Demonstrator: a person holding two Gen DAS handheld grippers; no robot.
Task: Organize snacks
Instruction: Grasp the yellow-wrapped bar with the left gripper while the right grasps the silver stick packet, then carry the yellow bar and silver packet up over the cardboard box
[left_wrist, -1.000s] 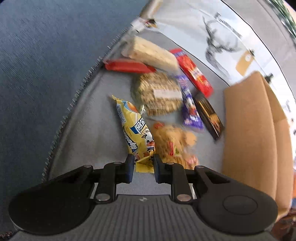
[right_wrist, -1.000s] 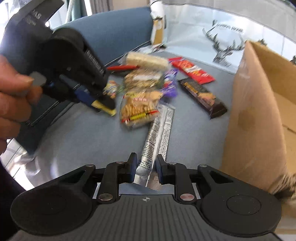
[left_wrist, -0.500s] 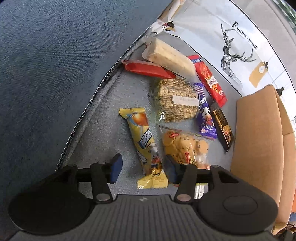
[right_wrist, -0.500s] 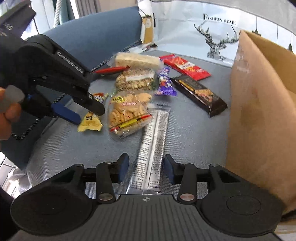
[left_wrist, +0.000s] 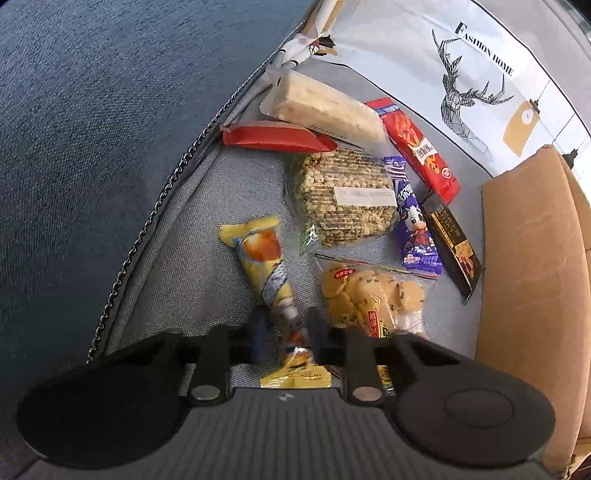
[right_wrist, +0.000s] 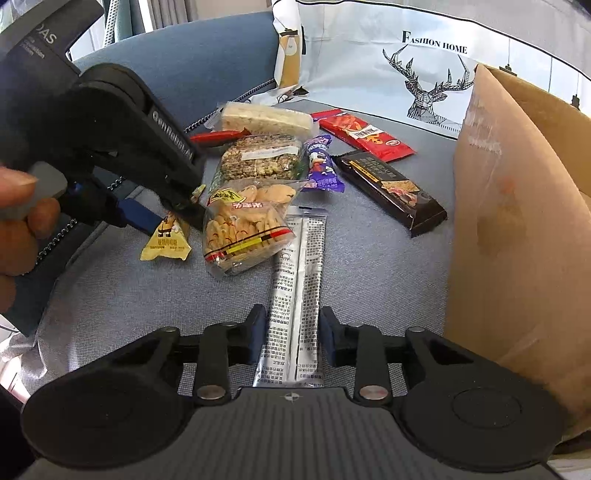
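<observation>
Left wrist camera looks steeply down, close over the yellow snack packet (left_wrist: 264, 271); right wrist camera looks forward at a shallower slant — both share the biscuit bag (left_wrist: 369, 295) and cardboard box (right_wrist: 517, 229).

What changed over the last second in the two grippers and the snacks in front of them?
Both grippers opened wide half a second ago and are closing again: the left gripper around the yellow packet, the right gripper around the silver sachet. Neither snack has left the cushion. The other snacks and the cardboard box stayed put.
</observation>
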